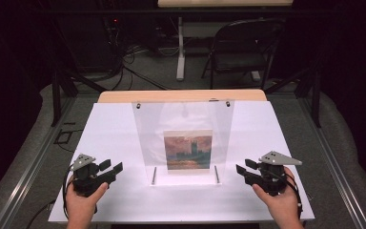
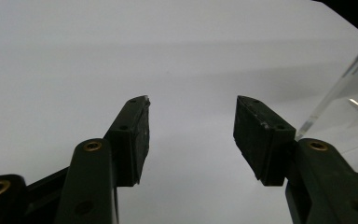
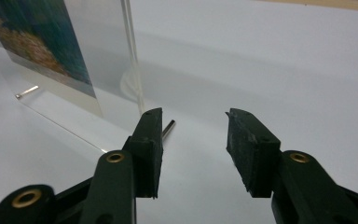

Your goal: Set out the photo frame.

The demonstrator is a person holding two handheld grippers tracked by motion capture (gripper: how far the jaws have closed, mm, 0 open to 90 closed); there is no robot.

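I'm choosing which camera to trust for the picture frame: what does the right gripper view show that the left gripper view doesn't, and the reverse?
Right gripper view alone: the printed picture inside the clear acrylic frame, a metal pin at its base, and the right hand-held gripper, open. Left gripper view alone: the left hand-held gripper, open, with just the frame's bare clear edge at its right. Both share the white table surface.

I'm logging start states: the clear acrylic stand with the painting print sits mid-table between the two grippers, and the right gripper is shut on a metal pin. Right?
Not quite. The right gripper is open and holds nothing; the right gripper view shows its jaws apart, with the metal pin lying on the table beyond them. The clear acrylic stand with the painting print does sit mid-table between the two grippers.
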